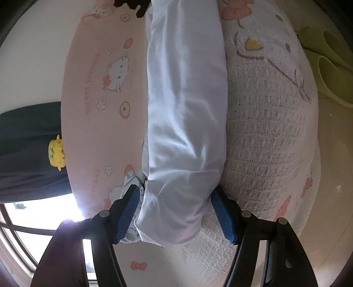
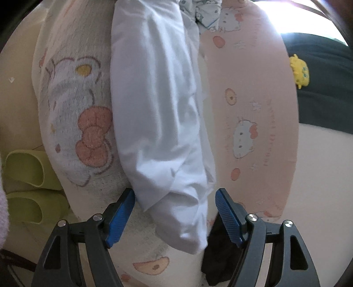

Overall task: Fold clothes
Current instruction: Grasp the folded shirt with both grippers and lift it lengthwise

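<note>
A white garment (image 1: 185,114) is folded into a long narrow bundle and lies on a bed between a pink Hello Kitty sheet (image 1: 99,110) and a white knitted blanket (image 1: 269,132). My left gripper (image 1: 176,212) has its blue pads on both sides of one end of the bundle, closed on it. My right gripper (image 2: 175,212) straddles the other end of the white garment (image 2: 158,114); its jaws stand wider than the cloth and look open. A patterned light garment (image 2: 205,13) lies at the far end.
A dark cloth (image 2: 216,253) lies under the right gripper. Green slippers (image 2: 28,183) sit on the floor beside the bed. A dark pillow with a yellow toy (image 2: 300,70) lies past the pink sheet. A window (image 1: 33,225) is at the left.
</note>
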Tool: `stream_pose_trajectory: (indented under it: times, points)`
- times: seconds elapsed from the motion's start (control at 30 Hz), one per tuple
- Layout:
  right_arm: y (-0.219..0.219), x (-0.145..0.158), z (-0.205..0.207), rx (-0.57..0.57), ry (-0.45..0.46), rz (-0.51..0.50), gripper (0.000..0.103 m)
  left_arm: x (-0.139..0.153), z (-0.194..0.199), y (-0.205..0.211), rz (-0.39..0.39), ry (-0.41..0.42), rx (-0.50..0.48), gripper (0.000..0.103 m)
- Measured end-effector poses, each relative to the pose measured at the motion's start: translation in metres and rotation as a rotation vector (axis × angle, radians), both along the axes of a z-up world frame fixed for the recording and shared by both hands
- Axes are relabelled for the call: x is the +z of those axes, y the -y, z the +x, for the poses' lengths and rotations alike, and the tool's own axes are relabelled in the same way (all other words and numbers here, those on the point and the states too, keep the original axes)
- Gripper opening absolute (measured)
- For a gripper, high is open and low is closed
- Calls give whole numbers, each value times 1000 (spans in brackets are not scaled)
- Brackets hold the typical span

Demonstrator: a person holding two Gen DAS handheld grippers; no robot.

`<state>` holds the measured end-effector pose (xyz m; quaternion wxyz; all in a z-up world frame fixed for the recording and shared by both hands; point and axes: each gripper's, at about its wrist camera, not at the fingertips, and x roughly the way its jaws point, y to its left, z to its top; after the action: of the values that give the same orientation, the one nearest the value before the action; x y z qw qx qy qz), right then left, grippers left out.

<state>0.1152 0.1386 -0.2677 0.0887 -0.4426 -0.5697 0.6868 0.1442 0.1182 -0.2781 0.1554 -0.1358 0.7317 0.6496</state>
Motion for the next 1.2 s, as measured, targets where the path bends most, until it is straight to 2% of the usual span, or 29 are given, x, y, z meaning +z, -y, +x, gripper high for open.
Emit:
stream_pose_trajectory:
  times: [0.07, 0.17, 0.23, 0.4, 0.47, 0.53, 0.6, 0.63, 0.7, 0.83, 0.9, 1.03, 1.2]
  points:
    - [-2, -3, 0, 11, 6, 18, 75, 0, -3, 0, -9, -8, -6, 70]
    - [-1, -4, -4, 27, 6, 26, 75, 2, -8, -4, -5, -47, -18, 88]
    - [2, -5, -8, 34, 6, 32, 75, 4, -13, -10, 15, -56, -3, 89]
    - [7, -5, -17, 49, 12, 17, 75, 11, -22, -16, 72, -4, 26, 89]
    - [5, -4, -14, 55, 6, -17, 74, 13, -21, -10, 100, 22, 18, 83]
    - [4, -3, -12, 60, -1, -50, 65, 14, -18, -4, 132, 58, 12, 72]
    - [3, -2, -9, 66, -5, -79, 53, 14, -15, 0, 167, 108, 18, 50]
    - [4, -4, -7, 73, -5, -80, 51, 13, -14, 1, 181, 126, 23, 47]
    - [4, -7, -8, 80, -2, -81, 48, 14, -14, 3, 223, 152, 45, 45]
    - [-2, 5, -19, 13, 39, -217, 42, 27, -28, 8, 381, 300, 163, 42]
    - [-10, 14, -27, -37, 60, -318, 41, 35, -39, 10, 459, 387, 224, 42]
    - [-26, 28, -42, -124, 96, -505, 41, 42, -49, 10, 515, 479, 270, 42]
    - [-45, 29, -39, -169, 149, -603, 42, 51, -66, 14, 593, 611, 331, 42]
